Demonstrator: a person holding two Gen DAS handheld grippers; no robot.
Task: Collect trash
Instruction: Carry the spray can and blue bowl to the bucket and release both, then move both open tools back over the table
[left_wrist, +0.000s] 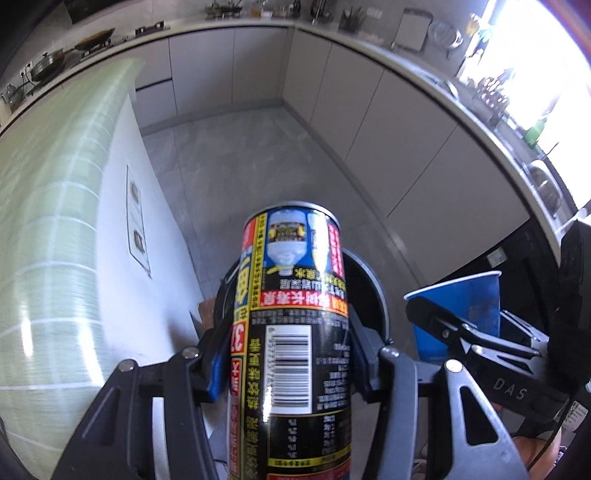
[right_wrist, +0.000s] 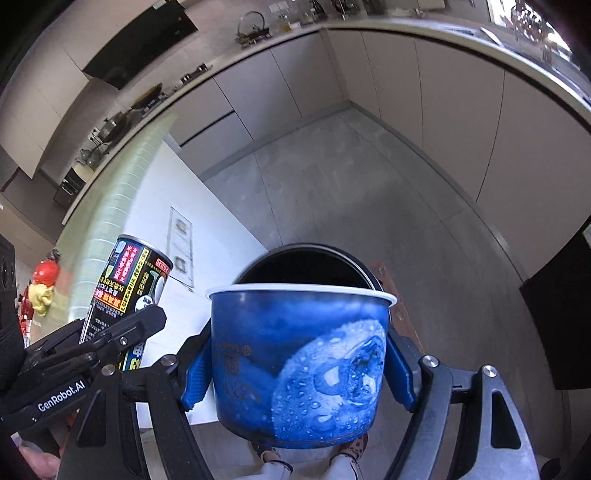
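Above the grey tiled floor (left_wrist: 236, 155) of a kitchen, both grippers are tipped steeply downward over a round, dark bin (right_wrist: 306, 264) with a metal rim. The left gripper (left_wrist: 286, 354) is clamped on a tall black drink can (left_wrist: 291, 332) covered in red and yellow print with a white barcode; its blue pads (left_wrist: 216, 373) press on the can's two sides, and the can juts forward along the fingers. From the left wrist view the bin's rim curves out just behind the can, to its right. The right gripper (right_wrist: 299, 365) is closed around a blue paper cup (right_wrist: 299, 362) with a white rim and a water-drop pattern, its blue pads (right_wrist: 197, 373) tight against the cup's walls. The cup's open mouth faces away from the camera, toward the dark opening of the bin directly beyond it.

The two tools are held side by side, close together: the cup shows at the right edge of the left view, the can at the left edge of the right one. To the left stands a white counter block (left_wrist: 147, 206) with a pale green checked top (left_wrist: 55, 221). Pale cabinet doors (right_wrist: 461, 122) run along the far walls under a worktop crowded with pans and utensils. At the bottom of the right wrist view, the person's feet show on the floor under the cup.
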